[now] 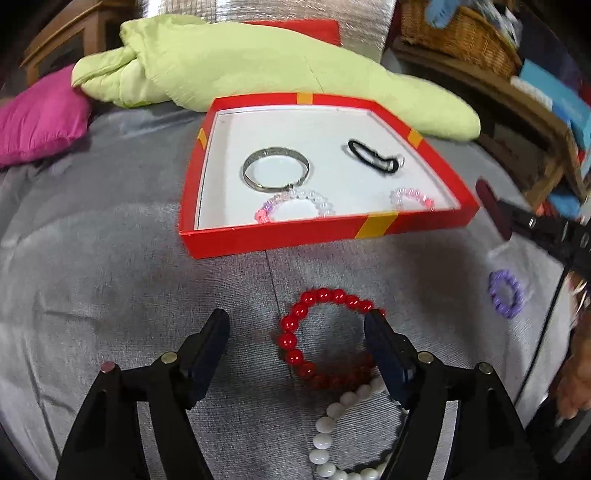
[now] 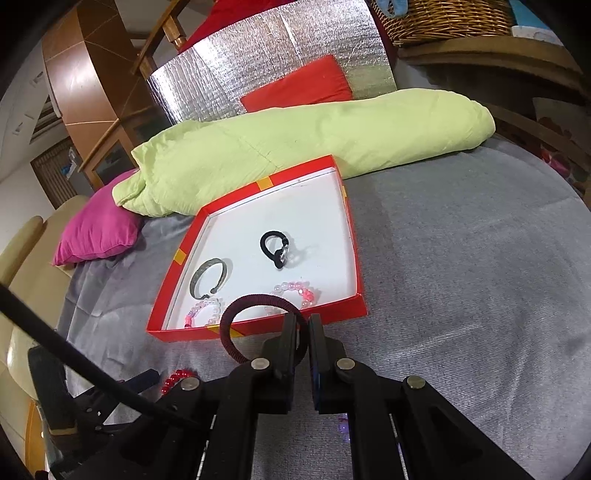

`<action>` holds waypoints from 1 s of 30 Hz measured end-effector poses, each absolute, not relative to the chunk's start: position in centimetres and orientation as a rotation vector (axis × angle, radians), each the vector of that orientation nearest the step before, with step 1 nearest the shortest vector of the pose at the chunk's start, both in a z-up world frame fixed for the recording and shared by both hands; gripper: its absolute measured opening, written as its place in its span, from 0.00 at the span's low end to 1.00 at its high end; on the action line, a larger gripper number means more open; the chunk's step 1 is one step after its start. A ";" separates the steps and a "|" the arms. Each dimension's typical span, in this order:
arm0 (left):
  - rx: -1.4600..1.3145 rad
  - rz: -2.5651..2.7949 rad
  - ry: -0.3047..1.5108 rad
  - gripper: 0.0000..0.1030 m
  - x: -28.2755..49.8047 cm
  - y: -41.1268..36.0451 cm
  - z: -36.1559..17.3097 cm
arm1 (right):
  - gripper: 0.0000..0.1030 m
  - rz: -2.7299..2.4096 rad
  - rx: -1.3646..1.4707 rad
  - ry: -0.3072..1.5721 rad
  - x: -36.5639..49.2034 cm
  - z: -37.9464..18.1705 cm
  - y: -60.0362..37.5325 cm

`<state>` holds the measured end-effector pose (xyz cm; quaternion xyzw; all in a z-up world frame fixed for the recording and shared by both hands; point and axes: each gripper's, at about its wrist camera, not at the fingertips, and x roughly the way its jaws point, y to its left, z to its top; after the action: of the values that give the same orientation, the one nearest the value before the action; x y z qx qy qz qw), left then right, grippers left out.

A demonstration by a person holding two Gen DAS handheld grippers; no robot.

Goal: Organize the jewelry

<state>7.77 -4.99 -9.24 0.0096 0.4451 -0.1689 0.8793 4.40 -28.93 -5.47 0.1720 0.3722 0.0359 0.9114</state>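
My left gripper (image 1: 297,325) is open low over the grey bedspread. A red bead bracelet (image 1: 325,294) lies between its fingers, its right side behind the right finger; no pad presses on it. A white bead bracelet (image 1: 334,410) lies just nearer, under the gripper. A purple ring-shaped piece (image 1: 495,295) rests to the right. My right gripper (image 2: 303,321) is shut on a maroon hair tie (image 2: 258,300), held just in front of the red box (image 2: 343,310). Inside the box lie a silver bangle (image 1: 277,151), a black hair tie (image 1: 354,147) and two pink-white bead bracelets (image 1: 317,197).
A light green quilt (image 1: 258,66) and a pink cushion (image 1: 40,118) lie behind the box. A silver insulated panel (image 2: 258,55) and a red cushion (image 2: 303,85) stand farther back. A wicker basket (image 2: 443,18) sits on wooden shelving at the right.
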 end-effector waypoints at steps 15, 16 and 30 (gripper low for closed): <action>0.150 -0.386 0.889 0.29 7.0 -7.1 -9.7 | 0.07 0.071 0.343 0.771 4.5 -5.6 -28.8; 0.146 -0.371 0.885 0.21 7.1 -6.7 -9.7 | 0.07 0.070 0.342 0.770 4.5 -5.6 -28.8; 0.058 -0.452 0.703 0.10 5.3 -5.1 -4.6 | 0.07 0.076 0.318 0.701 4.6 -3.6 -28.1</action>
<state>5.28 -5.12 -4.64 0.0283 0.3411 -0.2197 0.9136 4.60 -28.10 -3.63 0.1549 0.3417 0.0370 0.9262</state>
